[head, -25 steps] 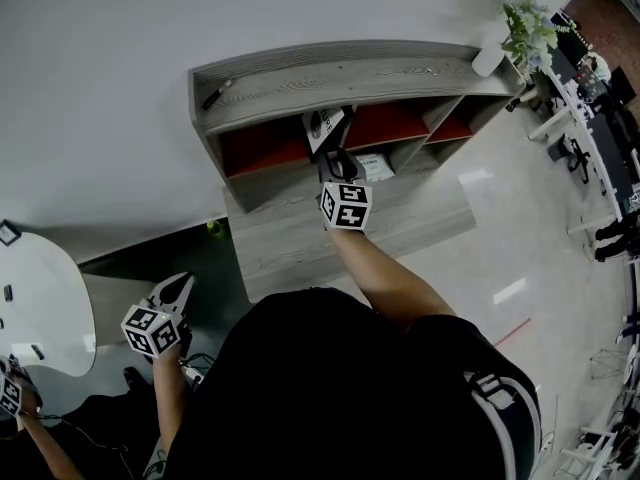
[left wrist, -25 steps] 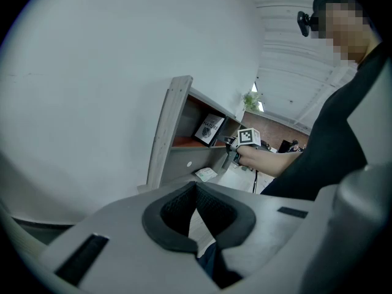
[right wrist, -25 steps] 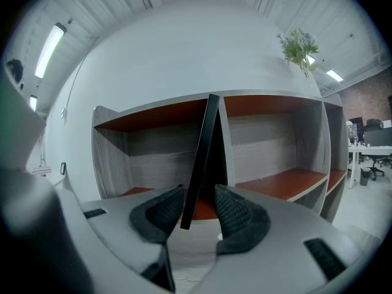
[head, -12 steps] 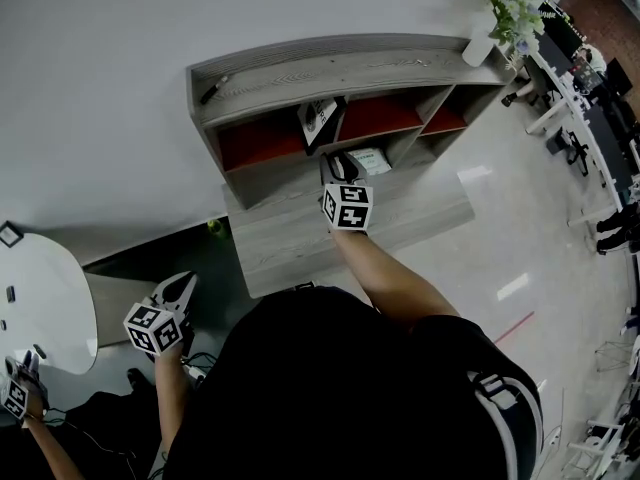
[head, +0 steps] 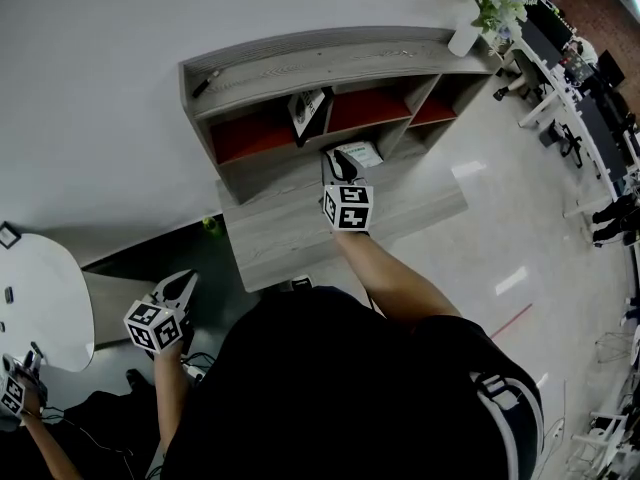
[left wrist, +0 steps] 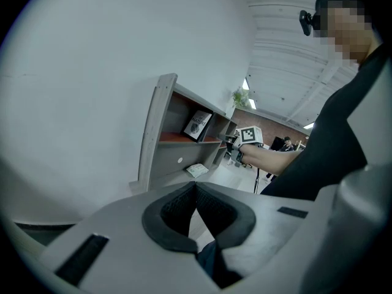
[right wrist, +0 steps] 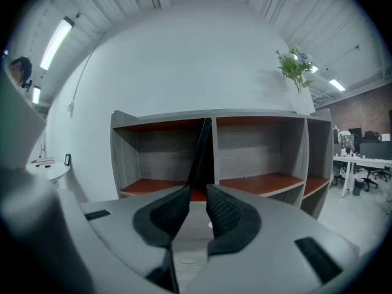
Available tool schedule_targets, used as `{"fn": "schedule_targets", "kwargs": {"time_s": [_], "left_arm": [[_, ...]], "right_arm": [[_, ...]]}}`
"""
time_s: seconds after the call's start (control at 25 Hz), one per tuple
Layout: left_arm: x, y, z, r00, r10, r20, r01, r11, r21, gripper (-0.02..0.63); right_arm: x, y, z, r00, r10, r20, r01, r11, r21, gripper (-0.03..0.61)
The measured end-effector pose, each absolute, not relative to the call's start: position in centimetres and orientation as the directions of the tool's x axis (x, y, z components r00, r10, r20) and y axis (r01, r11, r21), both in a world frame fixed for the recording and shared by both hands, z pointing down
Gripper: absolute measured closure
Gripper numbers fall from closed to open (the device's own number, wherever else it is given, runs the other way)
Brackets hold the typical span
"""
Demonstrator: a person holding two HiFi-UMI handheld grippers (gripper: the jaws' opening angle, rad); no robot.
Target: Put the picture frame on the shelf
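Note:
The picture frame leans against the divider in the left red-floored compartment of the grey shelf unit. In the right gripper view the frame shows edge-on, straight beyond the jaws. My right gripper hangs over the shelf's lower ledge, a short way in front of the frame and apart from it. Its jaws have just been closing but still stand open with a narrow gap and nothing between them. My left gripper is low at the left, away from the shelf, its pads meeting at the tips, empty.
A white booklet lies on the lower ledge by the right gripper. A vase of flowers and a dark pen sit on the shelf top. A white round table and another person's gripper are at left. Office desks stand at right.
My right gripper has drawn back from the compartment, widening the gap to the frame, which stays leaning on the shelf. The left gripper keeps about the same place.

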State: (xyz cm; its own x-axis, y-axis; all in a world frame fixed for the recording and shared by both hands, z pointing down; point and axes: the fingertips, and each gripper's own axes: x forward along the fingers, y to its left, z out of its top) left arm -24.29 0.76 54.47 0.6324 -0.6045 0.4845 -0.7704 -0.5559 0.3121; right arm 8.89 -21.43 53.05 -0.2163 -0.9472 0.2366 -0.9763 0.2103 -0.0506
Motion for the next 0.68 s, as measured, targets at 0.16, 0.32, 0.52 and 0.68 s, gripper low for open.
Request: {"fn": "schedule_targets", "kwargs": {"time_s": [0.16,0.32,0.52,0.68], "left_arm": [[-23.9,1.4,54.4,0.64,-0.6,0.481,-0.764,-0.564,0.314,0.595],[-23.3,2.2,54.5,0.646,-0.593,0.48,-0.758,-0.57,0.316,0.594],[-22.4,3.0,54.8,0.66,-0.582,0.476,-0.746,-0.583,0.322,0.594],[-21.6,3.9,55.1,0.667,-0.573,0.475,-0.739,-0.589,0.328,0.594]], "right_arm": [[9.4,-20.1,52.8,-0.215,-0.948,0.236,-0.977,0.209,-0.049,0.511],[10.1,-18.7,52.4,-0.211,-0.949,0.234,-0.977,0.207,-0.043,0.547],[11.3,-17.0,52.7,-0.201,-0.95,0.239,-0.98,0.197,-0.04,0.563],[11.8,-15.6,53.0,-0.201,-0.947,0.25,-0.979,0.197,-0.042,0.563]]}}
